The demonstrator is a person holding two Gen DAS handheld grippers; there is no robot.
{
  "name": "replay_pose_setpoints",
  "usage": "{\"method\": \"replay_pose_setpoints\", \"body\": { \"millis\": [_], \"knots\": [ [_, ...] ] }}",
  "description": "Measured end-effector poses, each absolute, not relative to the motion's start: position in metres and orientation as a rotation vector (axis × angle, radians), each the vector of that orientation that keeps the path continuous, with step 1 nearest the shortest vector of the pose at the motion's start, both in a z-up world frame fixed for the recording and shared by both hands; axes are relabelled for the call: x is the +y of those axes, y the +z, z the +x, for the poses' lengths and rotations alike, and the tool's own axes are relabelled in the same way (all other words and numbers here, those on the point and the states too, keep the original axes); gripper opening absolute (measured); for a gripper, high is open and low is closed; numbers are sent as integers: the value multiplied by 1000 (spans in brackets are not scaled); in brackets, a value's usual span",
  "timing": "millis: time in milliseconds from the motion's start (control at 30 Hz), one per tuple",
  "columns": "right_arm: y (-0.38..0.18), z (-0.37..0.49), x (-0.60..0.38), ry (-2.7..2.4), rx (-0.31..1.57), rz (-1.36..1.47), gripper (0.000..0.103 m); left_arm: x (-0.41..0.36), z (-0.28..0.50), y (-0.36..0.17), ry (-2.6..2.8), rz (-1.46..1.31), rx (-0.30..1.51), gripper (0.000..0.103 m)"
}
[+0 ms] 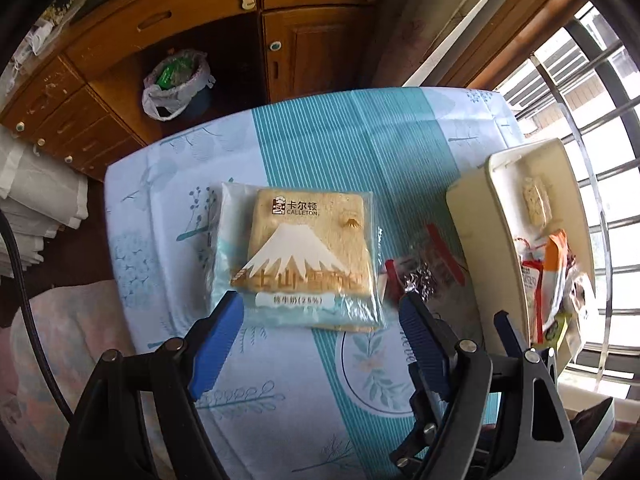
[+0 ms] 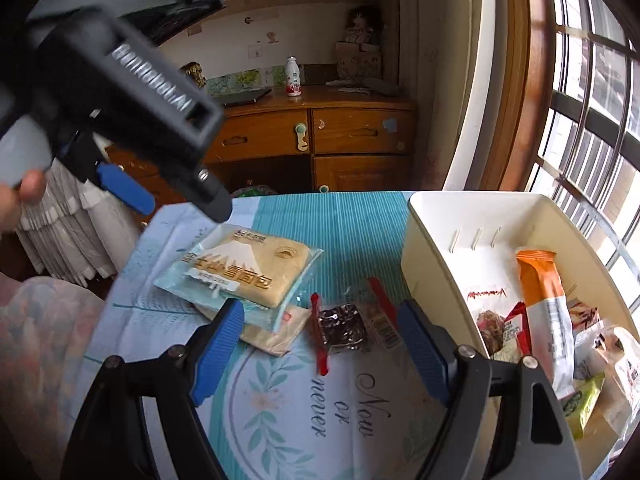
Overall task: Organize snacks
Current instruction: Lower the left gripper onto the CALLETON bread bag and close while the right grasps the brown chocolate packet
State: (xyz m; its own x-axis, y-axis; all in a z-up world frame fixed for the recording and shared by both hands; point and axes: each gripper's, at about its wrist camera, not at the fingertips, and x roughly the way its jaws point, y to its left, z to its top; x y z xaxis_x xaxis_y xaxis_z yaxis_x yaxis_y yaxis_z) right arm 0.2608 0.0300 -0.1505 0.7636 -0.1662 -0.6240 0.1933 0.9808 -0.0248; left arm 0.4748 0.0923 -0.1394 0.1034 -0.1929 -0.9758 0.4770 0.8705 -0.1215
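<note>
A bagged bread slice with a white mountain print (image 1: 296, 256) lies flat on the teal tablecloth (image 1: 320, 140). My left gripper (image 1: 320, 298) hangs open straight above the bread's near edge, nothing between its blue fingers. A small dark snack in a clear, red-ended wrapper (image 2: 340, 324) lies to the right of the bread (image 2: 240, 268). My right gripper (image 2: 320, 308) stands open just in front of the snack, apart from it. A beige packet (image 2: 276, 336) pokes out from under the bread. The left gripper (image 2: 186, 208) also shows at the upper left of the right wrist view.
A white bin (image 2: 420, 248) at the table's right edge holds an orange packet (image 2: 544, 308) and several other snacks. Beyond the table stand a wooden desk (image 2: 320, 132) and a bag-lined waste bin (image 1: 176, 84). A barred window (image 2: 580, 120) is on the right. A hand (image 2: 16, 196) holds the left gripper.
</note>
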Motion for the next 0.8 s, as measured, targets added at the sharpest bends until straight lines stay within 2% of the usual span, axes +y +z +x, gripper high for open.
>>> {"method": "replay_pose_setpoints", "body": {
  "millis": [167, 233, 367, 533, 800],
  "knots": [
    [-168, 275, 30, -206, 704, -11, 80, 86, 496, -174, -514, 194, 1457, 79],
    [-175, 280, 28, -214, 723, -18, 80, 84, 503, -187, -525, 162, 1488, 84],
    [-187, 290, 22, -215, 758, -24, 80, 81, 514, -203, -511, 135, 1511, 87],
    [-201, 297, 17, -214, 792, -23, 80, 75, 522, -218, -511, 140, 1504, 102],
    [-214, 302, 17, -196, 826, -11, 79, 62, 523, -232, -453, 316, 1476, 102]
  ]
}}
